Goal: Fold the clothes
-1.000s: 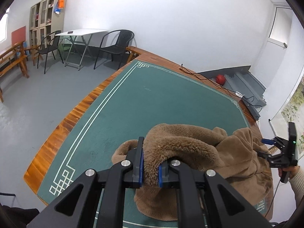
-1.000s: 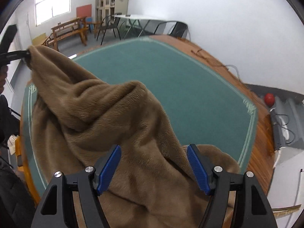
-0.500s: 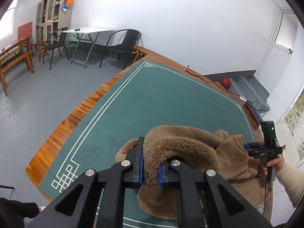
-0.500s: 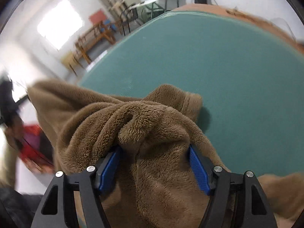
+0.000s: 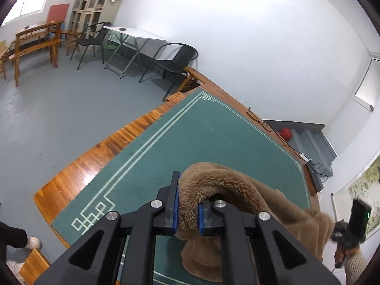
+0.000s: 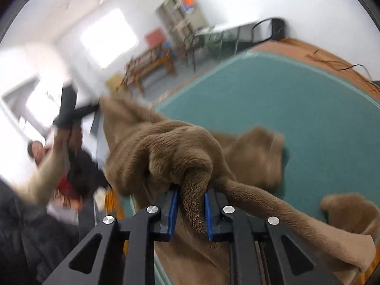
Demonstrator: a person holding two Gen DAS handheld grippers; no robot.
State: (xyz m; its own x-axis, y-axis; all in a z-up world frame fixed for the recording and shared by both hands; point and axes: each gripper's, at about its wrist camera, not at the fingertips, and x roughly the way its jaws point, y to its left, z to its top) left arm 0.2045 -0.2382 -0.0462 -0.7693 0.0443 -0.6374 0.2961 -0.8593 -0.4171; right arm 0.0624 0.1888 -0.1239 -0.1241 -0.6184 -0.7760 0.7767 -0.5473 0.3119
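Observation:
A brown fleece garment (image 5: pixel 237 190) hangs bunched over the green table mat (image 5: pixel 190 142). My left gripper (image 5: pixel 187 204) is shut on a thick fold of it, held above the mat's near left corner. In the right wrist view my right gripper (image 6: pixel 191 204) has a rolled tuft of the same fleece (image 6: pixel 171 147) between its blue pads; its jaws are closing and press on the cloth. The fleece stretches from there up to the left gripper (image 6: pixel 95 109), blurred at upper left. The right gripper (image 5: pixel 351 228) also shows at the lower right of the left wrist view, in a hand.
The mat lies on a wooden table (image 5: pixel 95 156) with its edge at left. Black chairs (image 5: pixel 173 64), a white folding table (image 5: pixel 135 35), a bench (image 5: pixel 33 45) and a cabinet (image 5: pixel 92 4) stand beyond. Cables (image 5: pixel 280 133) and a red ball (image 5: pixel 285 133) lie far right.
The right gripper's jaws came from wide apart to pinching a tuft of fleece. The left gripper kept its grip and shifted sideways, and the garment now hangs stretched between the two.

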